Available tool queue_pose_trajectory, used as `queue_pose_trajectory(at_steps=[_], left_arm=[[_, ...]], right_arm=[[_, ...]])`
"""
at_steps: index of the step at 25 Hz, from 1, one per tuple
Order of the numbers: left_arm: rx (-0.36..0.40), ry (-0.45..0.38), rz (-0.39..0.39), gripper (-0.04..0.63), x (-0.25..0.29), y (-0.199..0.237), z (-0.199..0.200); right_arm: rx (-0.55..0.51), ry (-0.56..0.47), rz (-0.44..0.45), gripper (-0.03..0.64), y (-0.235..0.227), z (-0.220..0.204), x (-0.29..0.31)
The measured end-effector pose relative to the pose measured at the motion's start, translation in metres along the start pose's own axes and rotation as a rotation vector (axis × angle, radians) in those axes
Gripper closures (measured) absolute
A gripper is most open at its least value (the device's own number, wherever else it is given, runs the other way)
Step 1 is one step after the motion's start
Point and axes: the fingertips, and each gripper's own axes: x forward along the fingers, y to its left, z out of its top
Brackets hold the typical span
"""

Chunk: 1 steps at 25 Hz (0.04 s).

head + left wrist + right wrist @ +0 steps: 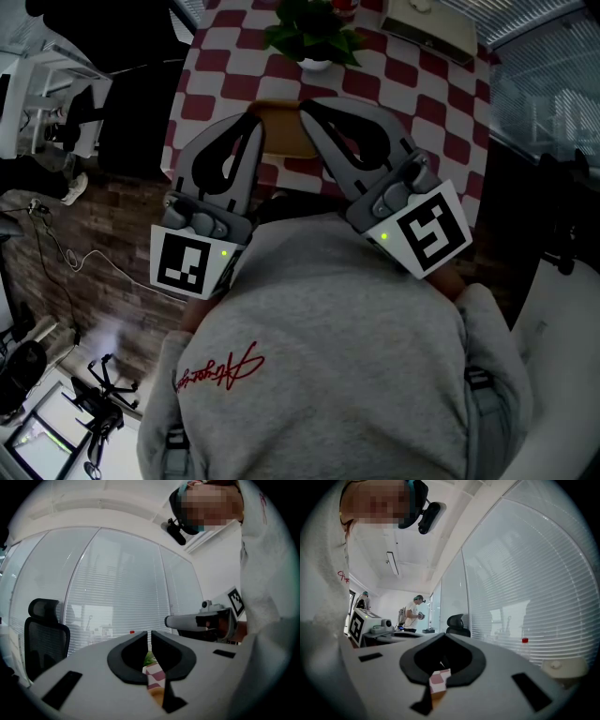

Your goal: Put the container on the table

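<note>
Both grippers are held close against a grey sweatshirt and point level toward a table with a red and white checked cloth [427, 103]. My left gripper [251, 122] is shut with nothing between its jaws; in its own view the black jaws [150, 635] meet. My right gripper [306, 106] is shut and empty too, its jaws [443, 638] closed in its own view. A tan-brown object [278, 129], perhaps the container, lies at the table's near edge between the two gripper tips, partly hidden. Neither gripper touches it.
A potted green plant [314, 33] and a beige box [427, 28] stand further back on the table. Beyond it are blinds and a black office chair [44, 637]. A person [412, 613] stands in the background. Cables cross the brick-patterned floor [103, 234] on the left.
</note>
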Motion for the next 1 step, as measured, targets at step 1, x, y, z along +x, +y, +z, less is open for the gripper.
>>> queue_pose_trajectory(at_steps=[1], left_arm=[[0.0,-0.001,0.0,0.558,-0.0002,0.0003,0.0005]], right_arm=[[0.001,0.0,0.0,0.606,0.0002,0.0001,0.0002]])
